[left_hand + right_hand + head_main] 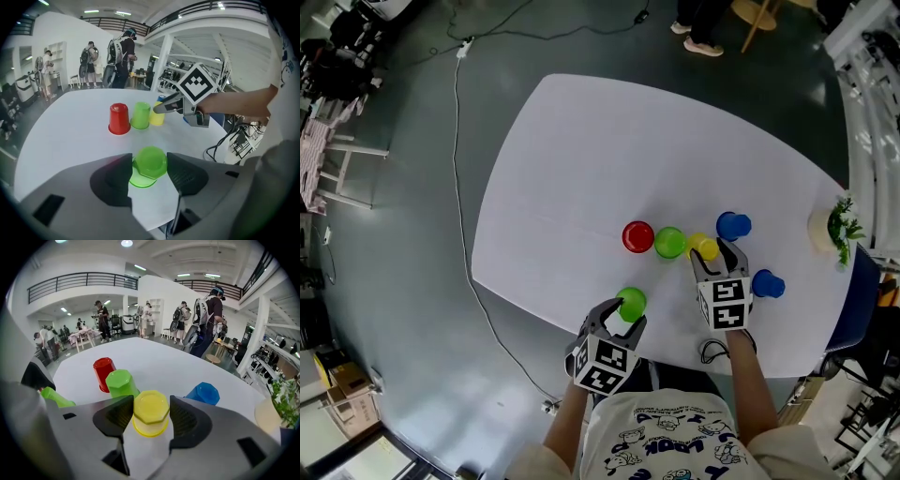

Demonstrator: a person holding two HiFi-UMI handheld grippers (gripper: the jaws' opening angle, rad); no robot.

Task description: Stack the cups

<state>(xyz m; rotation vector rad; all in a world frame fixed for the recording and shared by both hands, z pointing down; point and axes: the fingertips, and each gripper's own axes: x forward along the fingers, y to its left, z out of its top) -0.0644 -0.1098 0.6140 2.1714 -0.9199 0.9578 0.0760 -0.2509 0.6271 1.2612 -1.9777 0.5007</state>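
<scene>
All cups stand upside down on the white table (581,169). My left gripper (630,309) is near the table's front edge, and both its pads press on a light green cup (149,164) that rests on the table. My right gripper (710,255) is shut on a yellow cup (151,412), also on the table. Left of the yellow cup, in a row, stand a second green cup (669,242) and a red cup (637,236). One blue cup (733,226) stands just behind the right gripper and another blue cup (767,283) to its right.
A potted plant (836,228) stands at the table's right edge. A cable (712,352) hangs off the near edge by my right arm. Several people stand in the room beyond the far side of the table.
</scene>
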